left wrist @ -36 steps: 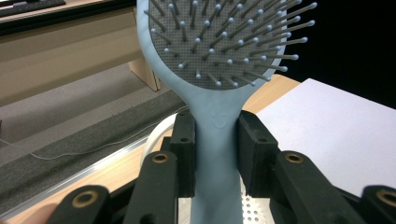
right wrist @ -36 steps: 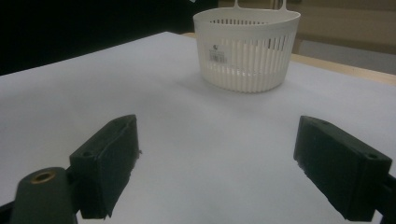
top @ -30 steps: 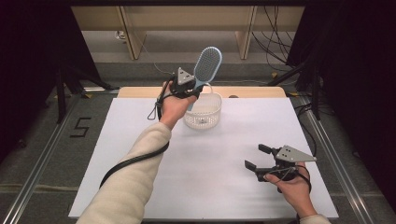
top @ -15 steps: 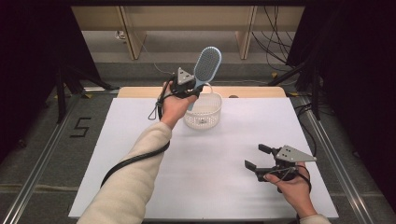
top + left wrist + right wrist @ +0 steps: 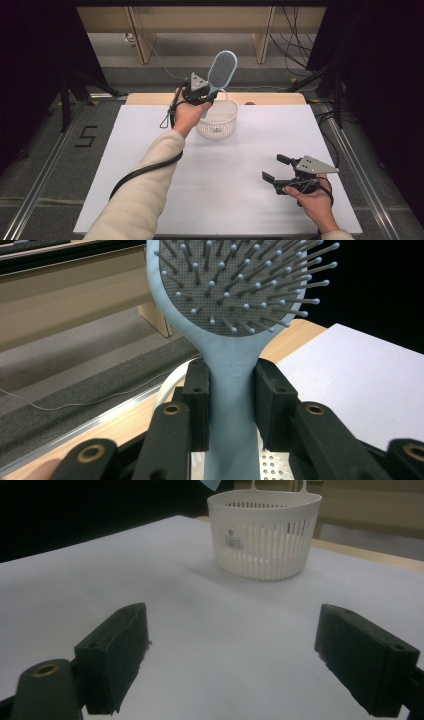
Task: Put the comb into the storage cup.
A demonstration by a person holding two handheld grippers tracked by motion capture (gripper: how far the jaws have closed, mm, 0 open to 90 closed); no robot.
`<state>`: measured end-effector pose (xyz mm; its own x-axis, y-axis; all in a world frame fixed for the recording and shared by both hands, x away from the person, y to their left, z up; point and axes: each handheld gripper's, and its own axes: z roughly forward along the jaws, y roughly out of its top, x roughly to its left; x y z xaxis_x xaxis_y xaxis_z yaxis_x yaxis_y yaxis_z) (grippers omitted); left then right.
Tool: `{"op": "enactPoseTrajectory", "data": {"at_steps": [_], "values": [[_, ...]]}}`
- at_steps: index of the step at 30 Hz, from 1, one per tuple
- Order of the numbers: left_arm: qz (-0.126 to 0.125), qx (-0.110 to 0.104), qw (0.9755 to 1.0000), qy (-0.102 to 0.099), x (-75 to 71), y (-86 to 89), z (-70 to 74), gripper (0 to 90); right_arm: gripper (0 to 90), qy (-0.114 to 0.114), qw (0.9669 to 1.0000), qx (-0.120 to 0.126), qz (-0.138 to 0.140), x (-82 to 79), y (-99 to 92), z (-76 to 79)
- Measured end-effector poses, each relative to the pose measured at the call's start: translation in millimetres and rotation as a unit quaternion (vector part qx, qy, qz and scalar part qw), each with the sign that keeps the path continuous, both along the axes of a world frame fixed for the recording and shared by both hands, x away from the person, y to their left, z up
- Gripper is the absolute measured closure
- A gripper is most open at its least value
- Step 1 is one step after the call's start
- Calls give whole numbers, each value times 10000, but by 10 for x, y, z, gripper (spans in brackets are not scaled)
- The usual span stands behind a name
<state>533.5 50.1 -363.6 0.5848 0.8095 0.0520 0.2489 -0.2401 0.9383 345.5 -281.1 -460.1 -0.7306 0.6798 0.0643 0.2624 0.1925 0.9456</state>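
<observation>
The left tool (image 5: 231,405) is clamped on the smooth pale-blue handle of a paddle hairbrush (image 5: 235,315), held upright above the slatted white plastic basket (image 5: 216,119); its oval grey cushion carries ball-tipped bristles. The right tool (image 5: 230,655) rests low over the matte white tabletop (image 5: 240,165), jaws wide apart with nothing between them, well apart from the basket.

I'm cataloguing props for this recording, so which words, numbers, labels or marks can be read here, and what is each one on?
"5": black numeral on the grey floor left of the table.
Small label on the white plastic basket: dark print, too small to read.
Embossed mark on the neck of the light blue hairbrush, between the closed pads of the left gripper: a small curved shape, no legible letters.
Nothing else carries text.
</observation>
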Motion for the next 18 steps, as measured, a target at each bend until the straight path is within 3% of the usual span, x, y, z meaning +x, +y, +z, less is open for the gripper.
{"op": "enactPoseTrajectory", "data": {"at_steps": [18], "values": [[-40,11,10000,-41,59,-27,-11,699,150,-19,10000,-3,-3,-2,-8,6]]}}
